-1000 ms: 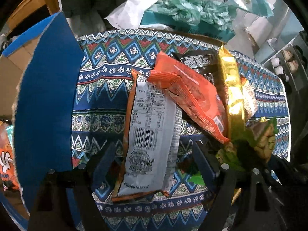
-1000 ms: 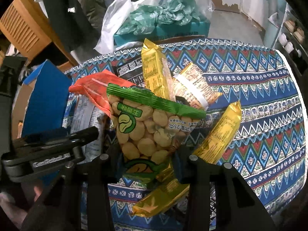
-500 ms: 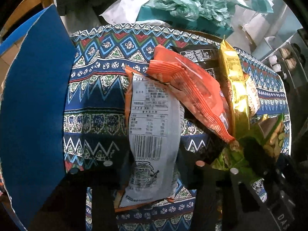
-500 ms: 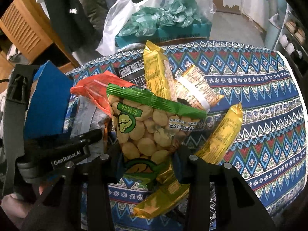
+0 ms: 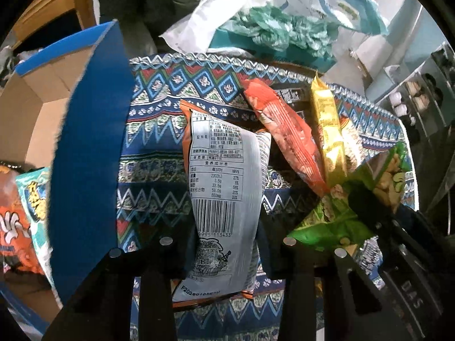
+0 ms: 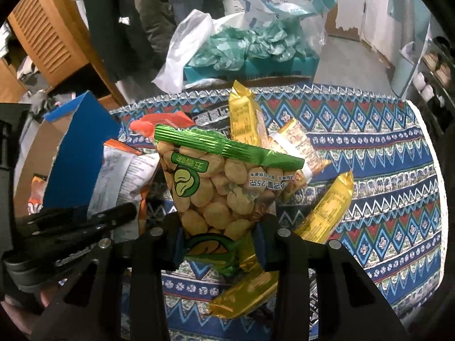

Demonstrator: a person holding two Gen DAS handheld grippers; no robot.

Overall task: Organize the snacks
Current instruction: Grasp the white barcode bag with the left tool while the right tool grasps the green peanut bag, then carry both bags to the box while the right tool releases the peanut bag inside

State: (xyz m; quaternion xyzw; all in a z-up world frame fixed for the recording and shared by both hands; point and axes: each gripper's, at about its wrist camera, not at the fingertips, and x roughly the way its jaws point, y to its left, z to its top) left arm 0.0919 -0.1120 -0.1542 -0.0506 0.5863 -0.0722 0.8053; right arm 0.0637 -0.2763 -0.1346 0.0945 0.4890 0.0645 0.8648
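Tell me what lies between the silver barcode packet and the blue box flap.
In the left wrist view, only bare patterned tablecloth lies between the silver packet and the blue flap.

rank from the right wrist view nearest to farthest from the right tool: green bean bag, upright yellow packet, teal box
1. green bean bag, between the right tool fingers.
2. upright yellow packet, behind it on the cloth.
3. teal box, beyond the table's far edge.
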